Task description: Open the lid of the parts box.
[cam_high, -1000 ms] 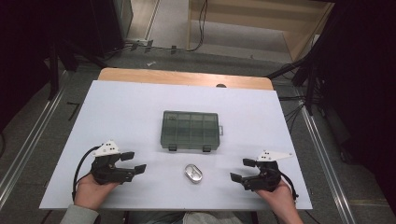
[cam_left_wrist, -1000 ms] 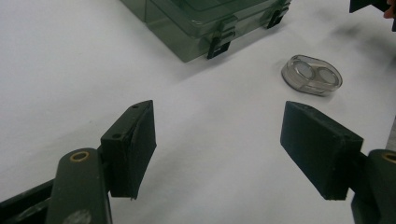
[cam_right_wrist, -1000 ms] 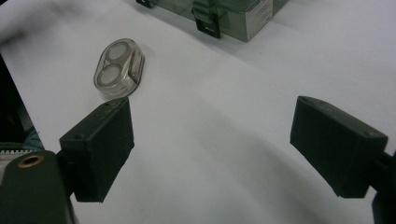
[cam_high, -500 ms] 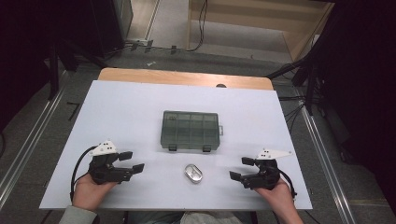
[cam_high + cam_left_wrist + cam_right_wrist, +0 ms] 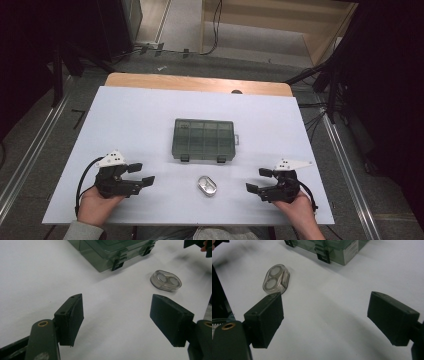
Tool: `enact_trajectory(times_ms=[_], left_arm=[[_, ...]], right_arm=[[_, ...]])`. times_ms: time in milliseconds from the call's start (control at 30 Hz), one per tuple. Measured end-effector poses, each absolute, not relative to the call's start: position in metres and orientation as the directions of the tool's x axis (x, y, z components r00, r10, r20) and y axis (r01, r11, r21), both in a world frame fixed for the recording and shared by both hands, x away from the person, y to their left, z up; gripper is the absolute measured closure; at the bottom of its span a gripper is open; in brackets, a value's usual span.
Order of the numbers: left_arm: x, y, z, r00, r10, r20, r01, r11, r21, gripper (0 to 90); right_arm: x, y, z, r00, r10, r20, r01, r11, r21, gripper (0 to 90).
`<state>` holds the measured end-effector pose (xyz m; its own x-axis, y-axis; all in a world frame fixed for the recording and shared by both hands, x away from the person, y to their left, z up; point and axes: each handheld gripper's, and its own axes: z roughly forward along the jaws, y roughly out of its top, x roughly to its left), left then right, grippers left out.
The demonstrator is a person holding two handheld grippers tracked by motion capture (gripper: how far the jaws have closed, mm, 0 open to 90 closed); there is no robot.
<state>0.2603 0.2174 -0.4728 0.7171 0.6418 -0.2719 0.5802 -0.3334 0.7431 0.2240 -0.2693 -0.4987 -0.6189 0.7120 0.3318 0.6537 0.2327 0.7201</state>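
Smoky translucent plastic marked both things I had to work with: the compartment box [image 5: 204, 140], lid down and latches facing me at the middle of the white surface [image 5: 125, 115], and the small oval case [image 5: 206, 185] with two round wells lying just in front of it, between my hands and apart from the box. I had the left gripper [image 5: 142, 173] resting low at the near left, its jaws wide apart with nothing between them, and the right gripper [image 5: 260, 179] mirrored it at the near right, jaws equally apart and empty. Neither touched anything, so I judged this to be the starting pose before any reach. The next move, as I read it, called for bringing one gripper inward to the oval case or forward to the box's latches, approaching low and square.
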Motion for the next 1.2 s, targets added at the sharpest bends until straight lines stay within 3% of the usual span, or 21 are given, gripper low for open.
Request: enact_trajectory(times_ms=[1200], left_arm=[[0.260,0.217,-0.471,0.713,0.639,-0.289,0.585,-0.315,0.747,27.7]], right_arm=[[0.229,-0.276,-0.487,-0.590,0.742,0.320,0.651,0.201,0.732,12.4]])
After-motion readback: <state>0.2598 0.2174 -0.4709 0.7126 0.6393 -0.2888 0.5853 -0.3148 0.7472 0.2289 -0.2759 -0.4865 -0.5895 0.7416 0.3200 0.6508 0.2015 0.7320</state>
